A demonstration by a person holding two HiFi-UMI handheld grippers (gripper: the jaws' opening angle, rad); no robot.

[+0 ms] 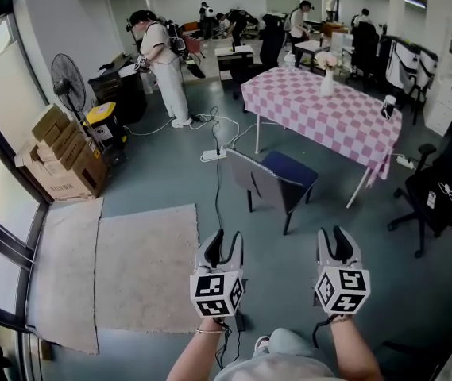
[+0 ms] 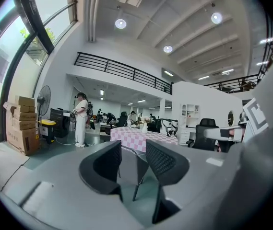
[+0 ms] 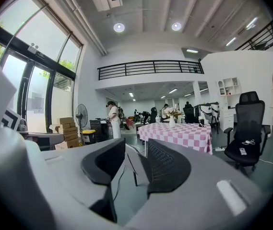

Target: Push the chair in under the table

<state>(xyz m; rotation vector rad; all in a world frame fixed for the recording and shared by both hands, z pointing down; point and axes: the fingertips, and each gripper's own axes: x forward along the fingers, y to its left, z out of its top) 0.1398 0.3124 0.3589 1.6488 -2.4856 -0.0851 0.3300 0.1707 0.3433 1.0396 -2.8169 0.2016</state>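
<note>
A chair [image 1: 277,182] with a dark blue seat and a grey back stands on the floor at the near side of the table [image 1: 329,109], which wears a pink-and-white checked cloth. The chair's back faces me and the seat points toward the table. My left gripper [image 1: 224,247] and right gripper [image 1: 337,244] hover side by side short of the chair, both open and empty. In the left gripper view the chair [image 2: 140,166] shows in the gap of the left gripper [image 2: 134,158]. In the right gripper view the chair [image 3: 136,166] sits beyond the right gripper [image 3: 137,163], with the table [image 3: 179,131] behind.
A black office chair [image 1: 440,189] stands right of the table. Cardboard boxes [image 1: 63,153] and a fan [image 1: 71,86] line the left window wall. Two rugs [image 1: 146,264] lie at my left. Cables [image 1: 214,145] cross the floor. A person in white [image 1: 166,66] stands beyond.
</note>
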